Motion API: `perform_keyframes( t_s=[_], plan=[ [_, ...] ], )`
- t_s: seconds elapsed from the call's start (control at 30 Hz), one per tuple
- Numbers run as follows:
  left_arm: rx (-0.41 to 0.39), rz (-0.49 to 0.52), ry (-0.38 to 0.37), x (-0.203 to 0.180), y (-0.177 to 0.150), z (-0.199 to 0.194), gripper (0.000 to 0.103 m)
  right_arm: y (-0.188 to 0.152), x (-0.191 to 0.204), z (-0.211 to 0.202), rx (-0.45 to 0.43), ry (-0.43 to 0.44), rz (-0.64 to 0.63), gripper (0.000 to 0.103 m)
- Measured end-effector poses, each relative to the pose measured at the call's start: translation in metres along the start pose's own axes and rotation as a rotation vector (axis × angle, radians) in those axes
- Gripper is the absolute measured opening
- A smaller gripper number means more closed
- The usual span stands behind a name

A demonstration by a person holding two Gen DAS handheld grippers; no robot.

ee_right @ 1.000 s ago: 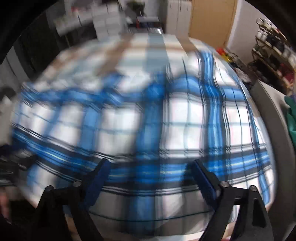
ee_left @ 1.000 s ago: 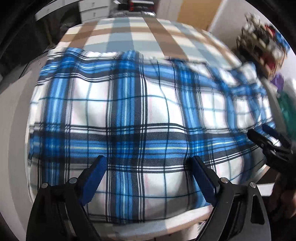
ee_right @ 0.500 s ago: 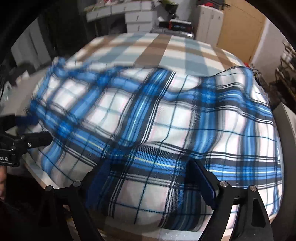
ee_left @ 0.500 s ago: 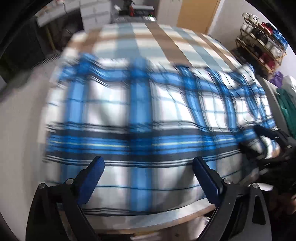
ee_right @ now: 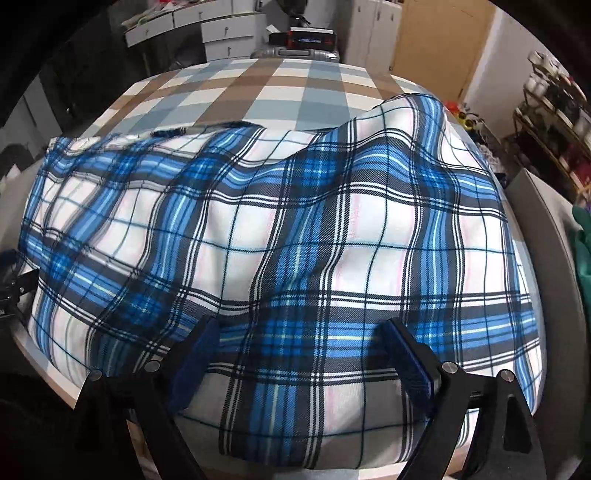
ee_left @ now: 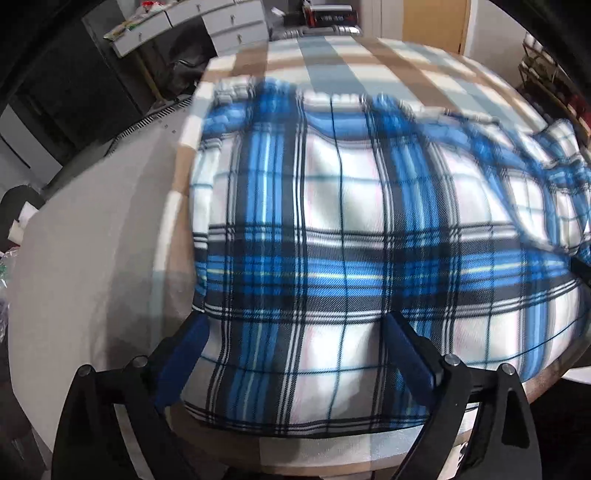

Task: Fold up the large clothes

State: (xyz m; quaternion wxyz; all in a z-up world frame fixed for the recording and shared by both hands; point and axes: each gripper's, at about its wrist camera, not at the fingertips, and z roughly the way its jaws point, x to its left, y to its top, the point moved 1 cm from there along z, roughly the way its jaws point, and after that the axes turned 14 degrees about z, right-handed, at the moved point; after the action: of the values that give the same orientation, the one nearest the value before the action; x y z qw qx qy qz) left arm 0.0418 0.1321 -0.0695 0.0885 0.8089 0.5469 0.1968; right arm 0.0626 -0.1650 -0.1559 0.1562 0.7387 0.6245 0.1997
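Blue, white and black plaid garment (ee_left: pixel 343 236) spread over a table with a checked brown, grey-blue and white cloth (ee_left: pixel 369 59). Garment fills the near half of the table; its hem lies along the near edge at 6 o'clock in both views.

Left gripper (ee_left: pixel 295 328): jaws spread wide, blue pads at 7 and 5 o'clock of the frame, hovering over the garment's near left corner. Nothing pinched between them. Bare grey tabletop (ee_left: pixel 92 240) shows at 9 o'clock, beyond the garment's left edge. Far part of the fabric blurred.

Right gripper (ee_right: pixel 299 343): jaws wide apart, pads over the near hem, fabric below them but not clamped. From this view the garment (ee_right: pixel 295 236) is rumpled, a raised fold running toward 1 o'clock, where a corner lies on the checked cloth (ee_right: pixel 280 81). Part of the left gripper (ee_right: pixel 14 284) shows at 9 o'clock, by the garment's edge.

Drawers (ee_right: pixel 229 31) at 11 o'clock, a cluttered shelf rack (ee_right: pixel 554 110) at 2 o'clock.
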Motion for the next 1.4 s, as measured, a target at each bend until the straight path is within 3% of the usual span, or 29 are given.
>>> perform_keyframes(
  t_s=[0.07,0.13,0.23,0.33,0.47,0.6,0.67,0.8,0.87,0.93,1.0,1.07,1.17,1.23,1.33,1.4],
  plan=[
    [-0.063,0.023,-0.027,-0.007,0.008,-0.013,0.092,0.004,-0.009,-0.013,-0.017,0.073,0.078,0.090],
    [-0.117,0.084,-0.053,-0.023,0.023,-0.030,0.093,0.007,-0.017,-0.029,-0.090,0.142,0.128,0.091],
    [-0.145,0.190,0.012,-0.047,0.046,-0.033,0.093,0.011,-0.017,-0.042,-0.162,0.133,0.137,0.091],
    [-0.126,0.203,0.003,-0.055,0.056,-0.015,0.093,0.009,-0.018,-0.045,-0.154,0.161,0.151,0.091],
    [-0.044,0.242,0.010,-0.064,0.052,0.020,0.093,0.008,-0.020,-0.039,-0.133,0.159,0.159,0.091],
    [-0.013,0.204,-0.069,-0.055,0.055,0.031,0.094,0.006,-0.018,-0.037,-0.111,0.166,0.158,0.091],
    [-0.022,0.189,-0.080,-0.052,0.055,0.028,0.092,0.005,-0.015,-0.033,-0.103,0.164,0.150,0.091],
    [-0.114,0.217,-0.127,-0.064,0.056,0.002,0.092,0.008,-0.012,-0.033,-0.113,0.169,0.150,0.091],
    [-0.114,0.256,-0.153,-0.078,0.052,0.002,0.092,0.008,-0.013,-0.034,-0.125,0.166,0.161,0.091],
    [-0.086,0.348,-0.080,-0.099,0.045,0.014,0.093,0.009,-0.016,-0.034,-0.129,0.156,0.174,0.091],
    [-0.112,0.361,-0.041,-0.105,0.044,0.014,0.094,0.008,-0.017,-0.027,-0.096,0.162,0.173,0.091],
    [-0.085,0.322,-0.065,-0.099,0.048,0.017,0.094,0.004,-0.012,-0.012,-0.028,0.152,0.141,0.091],
    [-0.066,0.284,-0.088,-0.092,0.050,0.022,0.094,-0.003,-0.002,0.009,0.031,0.053,0.061,0.095],
    [-0.080,0.301,-0.068,-0.096,0.048,0.018,0.094,-0.003,0.003,0.010,0.021,0.028,0.030,0.096],
    [-0.092,0.302,-0.059,-0.099,0.044,0.016,0.094,0.006,-0.004,0.002,0.022,0.079,0.087,0.093],
    [-0.091,0.294,-0.070,-0.098,0.043,0.016,0.094,0.020,-0.002,-0.016,-0.044,0.121,0.100,0.094]
  ],
)
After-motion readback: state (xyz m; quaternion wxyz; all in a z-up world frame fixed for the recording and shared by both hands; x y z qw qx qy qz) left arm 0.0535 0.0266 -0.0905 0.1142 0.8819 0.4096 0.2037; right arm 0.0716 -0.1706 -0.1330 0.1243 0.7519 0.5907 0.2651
